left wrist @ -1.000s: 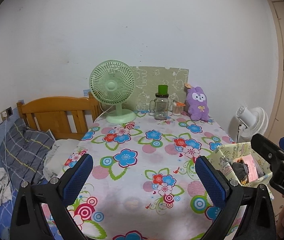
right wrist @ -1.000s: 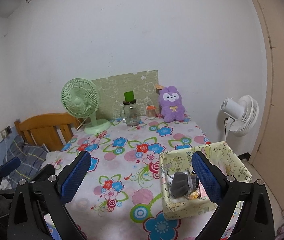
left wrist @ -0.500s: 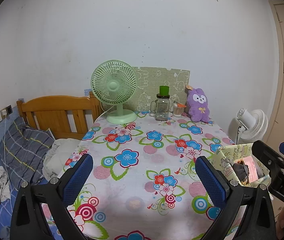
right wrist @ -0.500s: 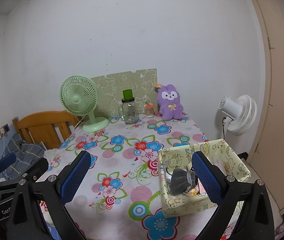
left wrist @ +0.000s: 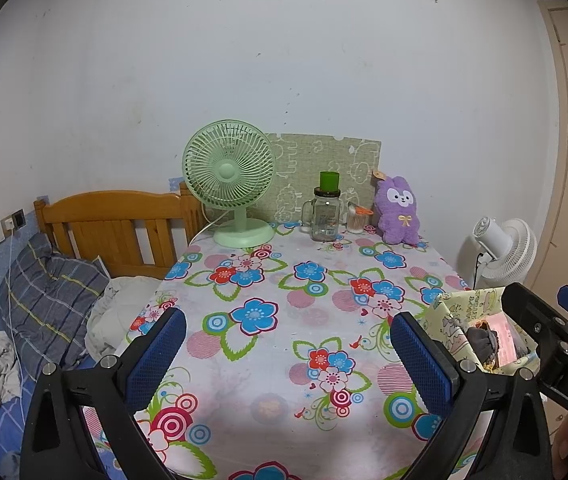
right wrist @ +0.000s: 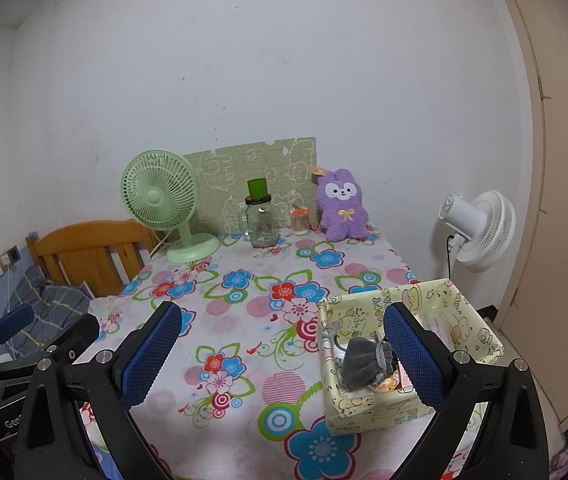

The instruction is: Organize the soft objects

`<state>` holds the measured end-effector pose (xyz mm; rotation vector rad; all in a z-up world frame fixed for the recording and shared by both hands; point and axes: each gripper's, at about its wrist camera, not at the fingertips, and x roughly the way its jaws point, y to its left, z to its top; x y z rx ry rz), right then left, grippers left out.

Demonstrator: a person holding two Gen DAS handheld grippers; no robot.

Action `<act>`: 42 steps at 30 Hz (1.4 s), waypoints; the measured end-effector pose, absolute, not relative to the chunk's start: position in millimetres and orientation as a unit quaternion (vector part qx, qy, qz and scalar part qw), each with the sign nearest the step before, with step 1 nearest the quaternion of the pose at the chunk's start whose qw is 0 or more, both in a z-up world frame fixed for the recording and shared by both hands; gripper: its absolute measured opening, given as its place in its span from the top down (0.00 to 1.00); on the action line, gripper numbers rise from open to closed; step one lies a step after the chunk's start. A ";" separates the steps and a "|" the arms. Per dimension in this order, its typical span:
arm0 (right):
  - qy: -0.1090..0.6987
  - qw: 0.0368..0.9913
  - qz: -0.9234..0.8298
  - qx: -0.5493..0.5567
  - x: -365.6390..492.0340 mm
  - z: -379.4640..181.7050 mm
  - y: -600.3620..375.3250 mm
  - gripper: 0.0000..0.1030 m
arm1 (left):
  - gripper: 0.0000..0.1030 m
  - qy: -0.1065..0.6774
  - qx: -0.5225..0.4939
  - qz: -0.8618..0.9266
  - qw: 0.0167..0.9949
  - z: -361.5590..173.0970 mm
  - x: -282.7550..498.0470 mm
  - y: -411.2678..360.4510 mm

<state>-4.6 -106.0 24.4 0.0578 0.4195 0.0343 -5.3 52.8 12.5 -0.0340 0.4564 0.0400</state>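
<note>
Left gripper (left wrist: 284, 354) spread and empty above the floral table (left wrist: 284, 280), purple plush (left wrist: 398, 212) upright at the far edge; from my right gripper (right wrist: 280, 354), also spread and empty, the box (right wrist: 368, 408) sits near, so I reach far, pinching the plush mid-body.

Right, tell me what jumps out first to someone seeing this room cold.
The loud floral tablecloth fills the middle of both views. At its far edge against the wall stand a mint green fan on the left and a purple plush bunny on the right, with a glass jar between them. Near the front right sits a yellow cartoon-print box holding a grey fabric item.
</note>
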 end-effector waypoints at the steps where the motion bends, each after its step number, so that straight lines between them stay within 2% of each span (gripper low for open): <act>1: 0.208 0.978 0.017 0.028 -4.1 24.5 -105.5 0.01 | 0.00 0.227 -0.017 0.019 0.974 12.6 -5.0 52.9; 42: 0.212 0.977 0.021 0.024 2.9 21.1 -104.4 0.01 | 0.00 0.232 -0.017 0.020 0.972 8.8 2.0 51.2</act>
